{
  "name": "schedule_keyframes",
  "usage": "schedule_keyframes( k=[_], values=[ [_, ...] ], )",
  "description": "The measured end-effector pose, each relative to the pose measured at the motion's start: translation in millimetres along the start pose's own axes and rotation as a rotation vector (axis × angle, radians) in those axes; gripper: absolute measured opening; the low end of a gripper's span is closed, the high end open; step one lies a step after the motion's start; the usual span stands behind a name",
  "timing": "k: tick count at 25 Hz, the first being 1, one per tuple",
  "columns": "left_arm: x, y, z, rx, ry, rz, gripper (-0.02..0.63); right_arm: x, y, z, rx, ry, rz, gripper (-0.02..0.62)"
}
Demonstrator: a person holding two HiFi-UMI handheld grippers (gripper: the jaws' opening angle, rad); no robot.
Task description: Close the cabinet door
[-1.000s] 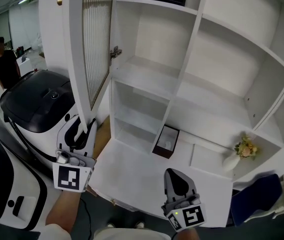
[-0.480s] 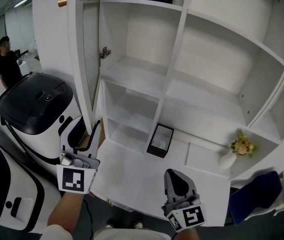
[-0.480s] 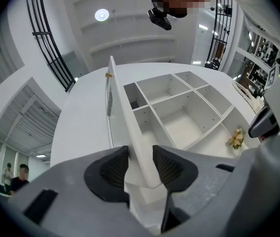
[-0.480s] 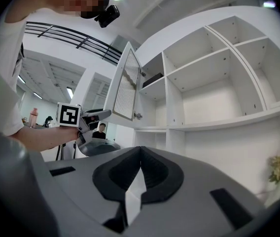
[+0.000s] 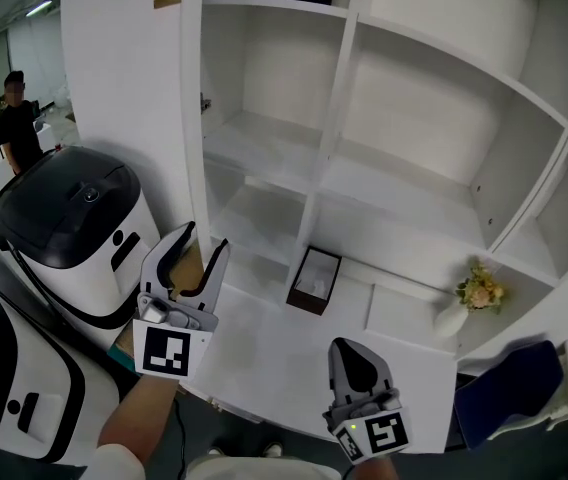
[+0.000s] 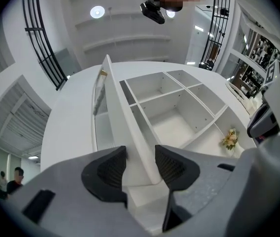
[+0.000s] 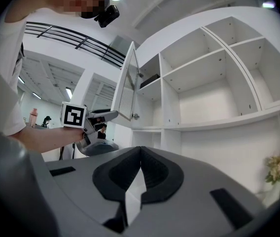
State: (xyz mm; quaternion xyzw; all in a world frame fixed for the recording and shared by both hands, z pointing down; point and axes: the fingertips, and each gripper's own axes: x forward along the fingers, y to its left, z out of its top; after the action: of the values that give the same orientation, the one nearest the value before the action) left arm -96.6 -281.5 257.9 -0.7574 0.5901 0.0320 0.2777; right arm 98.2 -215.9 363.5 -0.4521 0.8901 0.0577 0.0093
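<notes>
The cabinet door (image 6: 125, 127) stands open, its lower corner between the opening jaws of the left gripper (image 5: 204, 240), neither pad clamping it, and it rises toward 11 o'clock. At 5 o'clock in the head view, the right gripper (image 5: 349, 348) is clenched on nothing, well apart from the door.

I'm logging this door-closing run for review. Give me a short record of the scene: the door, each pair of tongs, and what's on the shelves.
door: open, swung out from the cabinet
left tongs: opening; the door's lower corner is between them, not clamped
right tongs: shut, nothing between them
on the shelves: a dark box and a vase of flowers, both on the lowest level
task: not yet done
</notes>
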Motion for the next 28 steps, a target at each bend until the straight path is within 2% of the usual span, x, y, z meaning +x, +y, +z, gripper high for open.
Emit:
schedule_keyframes(
  k=[9,16,22,28],
  values=[
    [29,-30,-1,0.04,0.005,-0.042,0.184,-14,-19,-5,0.013,0.001,-0.031,0.0],
    [48,-46,-2,0.077,0.017,-0.084,0.172,-24,-31,-6,0.017,0.002,-0.055,0.0],
    [64,-56,-4,0.084,0.016,-0.1,0.172,-30,-38,-8,0.019,0.002,-0.072,0.0],
    [74,-63,-11,0.047,0.039,-0.105,0.172,-34,-43,-10,0.021,0.006,-0.088,0.0]
  ],
)
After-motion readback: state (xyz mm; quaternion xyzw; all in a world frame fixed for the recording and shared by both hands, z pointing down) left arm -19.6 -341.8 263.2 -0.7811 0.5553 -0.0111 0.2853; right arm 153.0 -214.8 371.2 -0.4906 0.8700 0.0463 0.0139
